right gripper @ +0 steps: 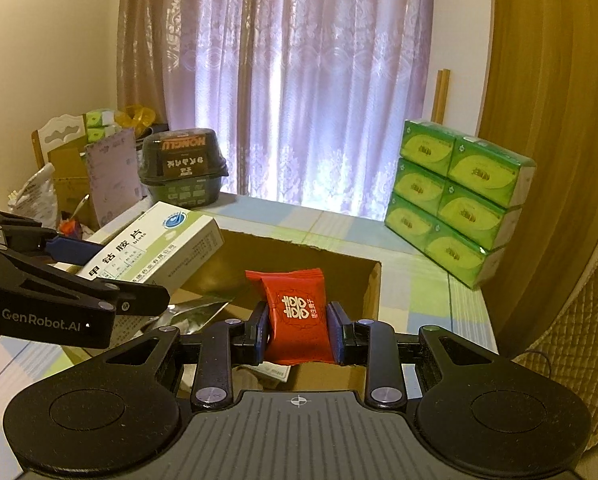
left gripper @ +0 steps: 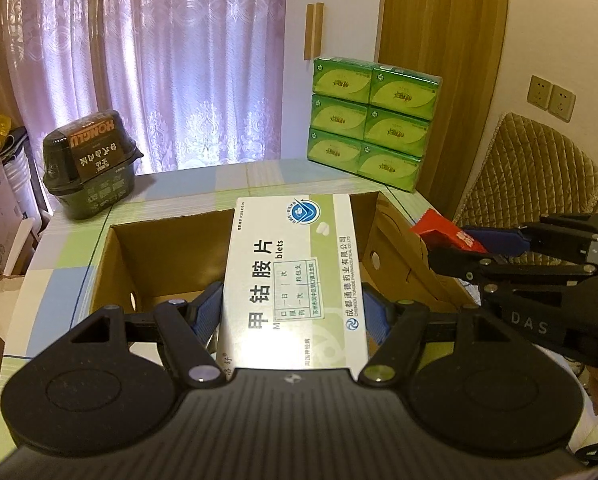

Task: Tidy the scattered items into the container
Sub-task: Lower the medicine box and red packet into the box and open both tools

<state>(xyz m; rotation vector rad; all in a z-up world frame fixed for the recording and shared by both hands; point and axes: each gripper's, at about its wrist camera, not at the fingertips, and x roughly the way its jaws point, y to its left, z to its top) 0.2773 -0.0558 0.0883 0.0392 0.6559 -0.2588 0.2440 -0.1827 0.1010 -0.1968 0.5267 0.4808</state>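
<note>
A white and green medicine box (left gripper: 295,276) is held flat above the open cardboard box (left gripper: 167,252), with my left gripper (left gripper: 295,312) shut on its two long sides. In the right wrist view the same medicine box (right gripper: 151,246) hangs over the left part of the cardboard box (right gripper: 373,292). My right gripper (right gripper: 299,330) is shut on a red candy packet (right gripper: 297,312) over the box opening. From the left wrist view the right gripper (left gripper: 471,242) and the red packet (left gripper: 443,230) sit at the box's right rim. A silver foil pack (right gripper: 191,312) lies inside.
A stack of green tissue packs (left gripper: 369,130) stands at the table's back right. A dark noodle bowl (left gripper: 91,160) sits at the back left. Pink curtains hang behind. A quilted chair back (left gripper: 531,168) is to the right, and clutter and cartons (right gripper: 99,176) lie left of the table.
</note>
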